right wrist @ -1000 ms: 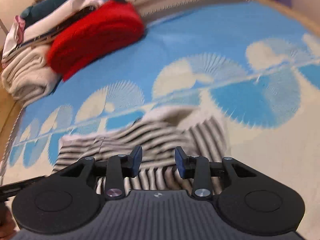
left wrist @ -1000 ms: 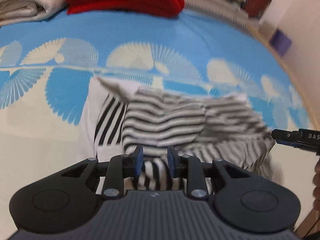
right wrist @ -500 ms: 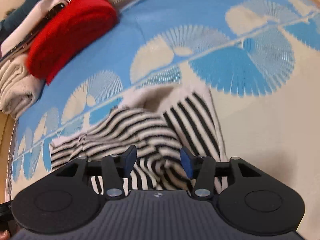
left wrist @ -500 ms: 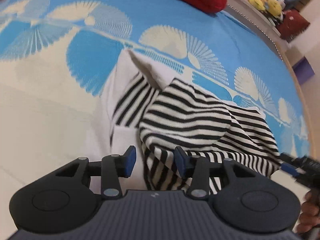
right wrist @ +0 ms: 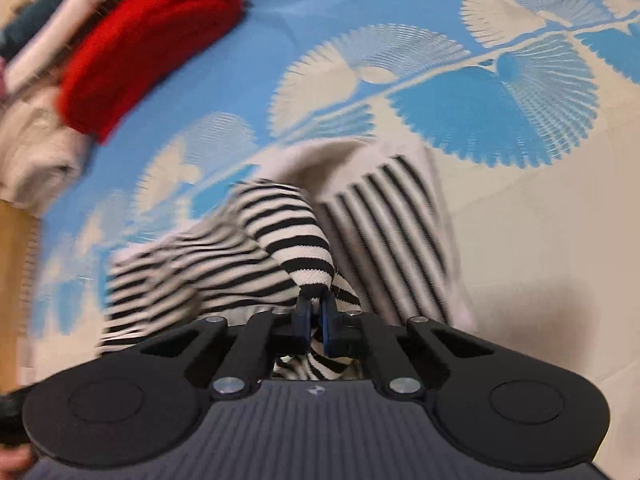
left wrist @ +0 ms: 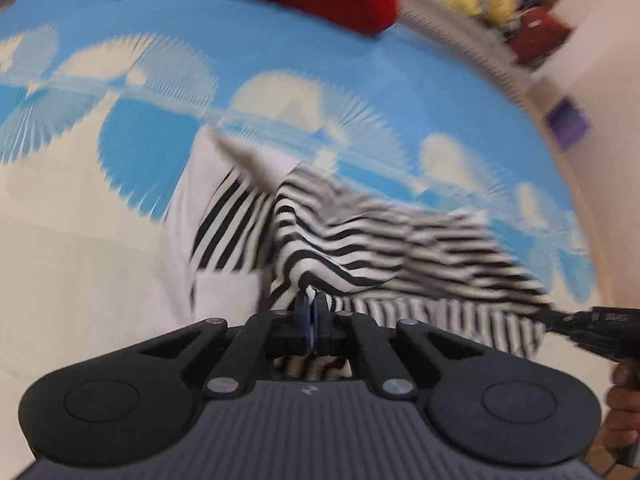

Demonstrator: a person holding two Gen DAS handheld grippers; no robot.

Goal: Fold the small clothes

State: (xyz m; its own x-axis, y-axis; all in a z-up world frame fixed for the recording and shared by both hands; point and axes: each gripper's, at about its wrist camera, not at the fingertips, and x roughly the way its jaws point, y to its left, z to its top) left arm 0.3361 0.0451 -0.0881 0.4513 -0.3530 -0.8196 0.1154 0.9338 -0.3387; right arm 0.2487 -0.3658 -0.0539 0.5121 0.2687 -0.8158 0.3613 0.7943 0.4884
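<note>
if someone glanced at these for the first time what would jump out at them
The black-and-white striped garment lies rumpled mid-frame on the blue and cream patterned cover, pinched at its near edge by the left gripper and the right gripper, both of which have just closed on it. Behind it, a folded red cloth sits at the cover's far edge.

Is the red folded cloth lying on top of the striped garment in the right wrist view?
No, the red folded cloth lies apart from the striped garment.

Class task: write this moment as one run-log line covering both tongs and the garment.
left tongs: just closed, shut on striped top | right tongs: just closed, shut on striped top | surface: blue patterned bedspread
</note>
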